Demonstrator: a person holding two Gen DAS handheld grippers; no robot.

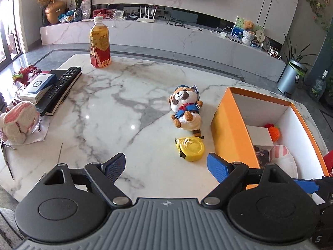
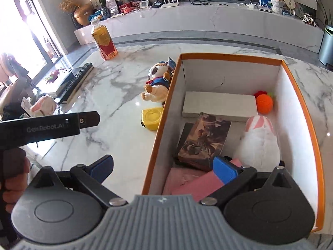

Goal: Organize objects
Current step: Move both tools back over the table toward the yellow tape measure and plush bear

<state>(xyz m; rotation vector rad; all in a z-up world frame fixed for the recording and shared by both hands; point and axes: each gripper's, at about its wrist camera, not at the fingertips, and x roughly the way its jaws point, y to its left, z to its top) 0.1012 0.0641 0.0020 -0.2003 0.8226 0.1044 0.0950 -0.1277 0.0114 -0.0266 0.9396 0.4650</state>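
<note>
An orange box (image 1: 231, 123) (image 2: 226, 56) with white inner walls sits at the table's right. Inside lie a white flat box (image 2: 218, 106), a dark picture book (image 2: 206, 139), a pink item (image 2: 187, 181), a white-and-pink plush (image 2: 260, 141) and an orange knitted ball (image 2: 264, 103). Left of the box lie a plush dog (image 1: 185, 108) (image 2: 158, 83) and a yellow tape measure (image 1: 190, 148) (image 2: 152, 117). My left gripper (image 1: 166, 167) is open above the bare marble, near the tape measure. My right gripper (image 2: 164, 167) is open, straddling the box's left wall, empty.
A tea bottle (image 1: 100, 43) stands at the far edge. At the left lie a remote (image 1: 62, 86) on a dark book, a white-and-blue carton (image 1: 38, 87) and a knitted bunny (image 1: 18, 120). A hand (image 2: 12, 179) holds the left gripper's handle.
</note>
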